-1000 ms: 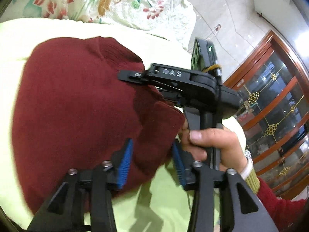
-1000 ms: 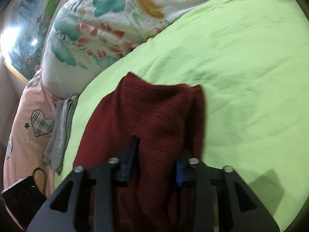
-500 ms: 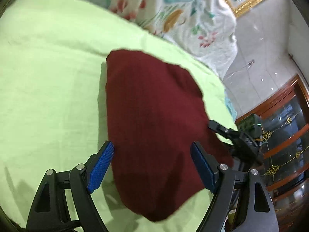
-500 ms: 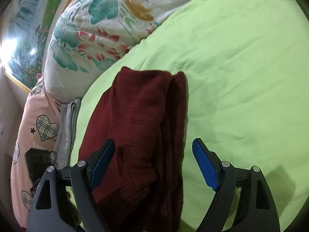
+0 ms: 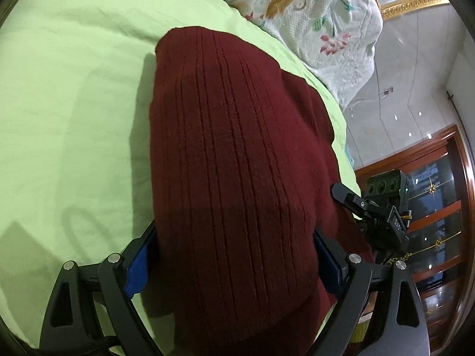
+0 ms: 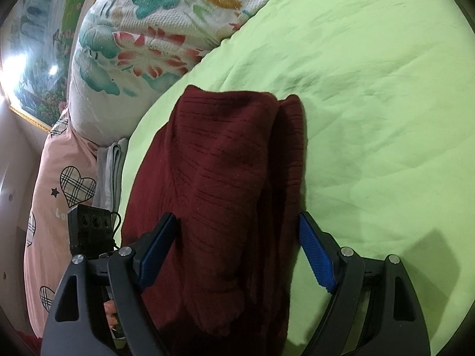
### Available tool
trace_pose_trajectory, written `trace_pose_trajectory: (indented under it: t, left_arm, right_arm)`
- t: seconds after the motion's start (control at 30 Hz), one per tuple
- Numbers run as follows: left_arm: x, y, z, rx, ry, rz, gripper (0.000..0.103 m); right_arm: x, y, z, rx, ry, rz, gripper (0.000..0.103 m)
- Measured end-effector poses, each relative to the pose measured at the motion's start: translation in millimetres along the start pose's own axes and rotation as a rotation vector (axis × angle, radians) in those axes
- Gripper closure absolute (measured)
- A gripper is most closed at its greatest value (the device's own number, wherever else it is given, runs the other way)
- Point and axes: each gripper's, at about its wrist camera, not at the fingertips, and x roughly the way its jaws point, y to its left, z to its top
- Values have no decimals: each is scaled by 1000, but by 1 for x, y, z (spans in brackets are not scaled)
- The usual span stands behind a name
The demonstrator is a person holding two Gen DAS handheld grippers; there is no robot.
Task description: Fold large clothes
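Note:
A dark red knitted sweater (image 5: 231, 148) lies folded into a long bundle on the green bedsheet (image 5: 74, 89). My left gripper (image 5: 234, 246) straddles its near end. The jaws are opening, and the bundle bulges up between the blue pads (image 5: 136, 264) and partly covers them. In the right wrist view the sweater (image 6: 222, 163) runs away from me between the wide jaws of my right gripper (image 6: 236, 222). That gripper is open, with a gap at each pad (image 6: 314, 252). The right gripper's body (image 5: 383, 216) shows at the sweater's right edge.
A floral quilt (image 6: 148, 29) is bunched along the far side of the bedsheet (image 6: 371, 89). A pink pillow with checked hearts (image 6: 59, 192) and a grey folded cloth (image 6: 111, 172) lie to the left. A wooden glass-door cabinet (image 5: 430, 207) stands beyond the bed's edge.
Both grippers have opened and let the sweater go. The left gripper has swung away from the right hand and come down over the bundle's near end. The right gripper has hardly moved.

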Motion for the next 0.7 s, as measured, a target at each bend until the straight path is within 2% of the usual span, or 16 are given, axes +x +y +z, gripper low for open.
trace_pose_trajectory:
  t: [0.23, 0.27, 0.33, 0.4, 0.47, 0.57, 0.7]
  left_arm:
    - [10, -7, 4, 39, 20, 14, 14]
    - [11, -7, 5, 46, 24, 16, 16]
    - [13, -10, 6, 69, 30, 22, 22]
    - [10, -13, 4, 93, 23, 19, 31]
    - [6, -19, 2, 123, 0, 30, 40]
    - [-2, -25, -2, 136, -32, 36, 47]
    - [-31, -27, -15, 129, -75, 12, 50]
  right_arm:
    - [10, 8, 1, -44, 31, -10, 21]
    - [11, 8, 1, -42, 30, -12, 24]
    - [12, 4, 2, -24, 29, -9, 38]
    - [13, -3, 0, 19, 38, 44, 61]
    - [12, -8, -3, 52, 29, 80, 68]
    - [4, 4, -10, 42, -5, 64, 73]
    - [-4, 34, -16, 21, -31, 98, 74]
